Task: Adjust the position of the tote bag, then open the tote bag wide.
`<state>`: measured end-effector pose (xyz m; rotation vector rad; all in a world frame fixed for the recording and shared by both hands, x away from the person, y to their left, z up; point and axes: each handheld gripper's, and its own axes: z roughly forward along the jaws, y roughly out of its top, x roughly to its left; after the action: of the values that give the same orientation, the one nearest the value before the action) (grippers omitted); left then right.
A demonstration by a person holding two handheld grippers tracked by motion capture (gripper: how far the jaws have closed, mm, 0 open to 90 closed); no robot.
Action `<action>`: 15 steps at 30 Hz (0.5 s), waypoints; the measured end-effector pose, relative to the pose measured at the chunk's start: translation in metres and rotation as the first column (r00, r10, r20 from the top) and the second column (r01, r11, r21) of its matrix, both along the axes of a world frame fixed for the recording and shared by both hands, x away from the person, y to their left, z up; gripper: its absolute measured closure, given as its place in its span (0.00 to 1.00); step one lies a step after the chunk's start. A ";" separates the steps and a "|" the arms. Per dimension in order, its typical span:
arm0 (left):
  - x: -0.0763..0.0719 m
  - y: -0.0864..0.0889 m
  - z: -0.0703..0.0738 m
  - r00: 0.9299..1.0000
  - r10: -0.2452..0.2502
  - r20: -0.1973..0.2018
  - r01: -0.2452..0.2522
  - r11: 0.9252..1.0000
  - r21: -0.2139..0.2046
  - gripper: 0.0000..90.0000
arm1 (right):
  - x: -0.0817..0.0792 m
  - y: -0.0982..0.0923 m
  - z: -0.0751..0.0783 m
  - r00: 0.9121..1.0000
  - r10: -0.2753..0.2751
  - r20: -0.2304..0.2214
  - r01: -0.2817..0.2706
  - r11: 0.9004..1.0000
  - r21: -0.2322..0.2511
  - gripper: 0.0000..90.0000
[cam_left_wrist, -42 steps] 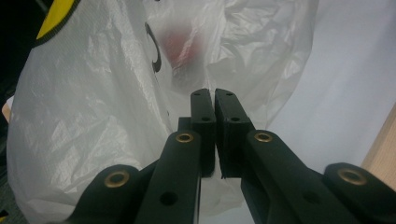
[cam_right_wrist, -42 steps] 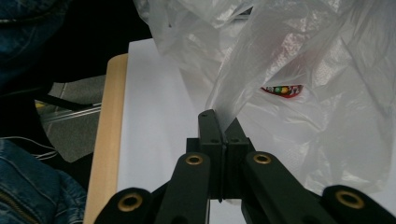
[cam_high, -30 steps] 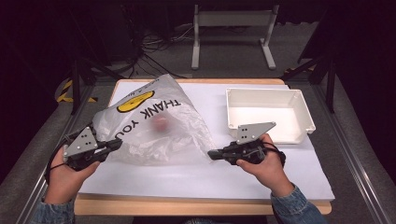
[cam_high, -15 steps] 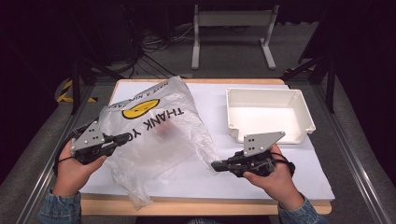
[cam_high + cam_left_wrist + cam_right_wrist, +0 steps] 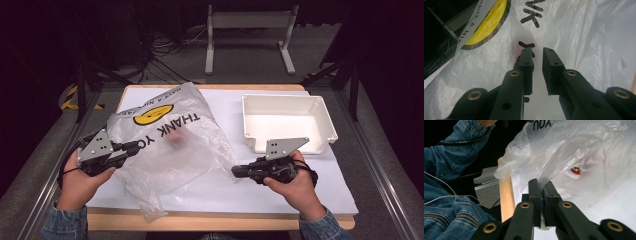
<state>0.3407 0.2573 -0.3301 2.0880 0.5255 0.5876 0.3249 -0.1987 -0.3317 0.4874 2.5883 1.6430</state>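
A clear plastic bag (image 5: 175,150) with a yellow smiley and black "THANK YOU" print lies crumpled on the white table sheet. A small red object (image 5: 175,139) shows through the film, and also in the right gripper view (image 5: 575,170). My left gripper (image 5: 141,146) is at the bag's left edge. Its jaws have just been opening and stand apart (image 5: 537,51) with the bag (image 5: 574,30) behind them. My right gripper (image 5: 234,171) is at the bag's right corner. Its jaws (image 5: 541,183) have just begun opening, leaving a narrow gap with a sliver of bag film (image 5: 574,145) in it.
A white empty tray (image 5: 322,117) stands at the back right, just beyond the right hand. The table's wooden front edge (image 5: 505,195) runs close to the bag's loose end. A denim sleeve (image 5: 456,150) is behind it.
The bag was held stretched and raised between both grippers; now it has slumped onto the table. Both hands stay almost where they were.
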 end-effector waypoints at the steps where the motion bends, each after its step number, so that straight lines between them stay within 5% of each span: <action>1: 0.000 0.000 0.000 1.000 0.003 -0.001 -0.003 1.000 0.000 0.85 | 0.000 0.000 0.000 1.000 -0.005 0.001 0.005 1.000 0.003 0.91; 8: -0.001 -0.003 0.003 1.000 0.031 0.001 -0.031 0.999 -0.012 0.54 | 0.004 0.002 -0.002 0.996 -0.085 0.037 0.085 0.996 -0.002 0.57; 11: -0.003 -0.003 0.006 0.998 0.063 0.010 -0.063 0.998 -0.029 0.41 | 0.008 0.003 -0.004 0.987 -0.147 0.059 0.147 0.989 0.007 0.37; 15: -0.003 -0.001 0.008 0.995 0.103 0.010 -0.103 0.994 -0.036 0.23 | 0.013 0.004 -0.006 0.981 -0.178 0.072 0.177 0.984 0.024 0.26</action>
<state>0.3375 0.2568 -0.3218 2.0314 0.6353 0.6454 0.3382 -0.1952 -0.3378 0.6259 2.4026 1.5951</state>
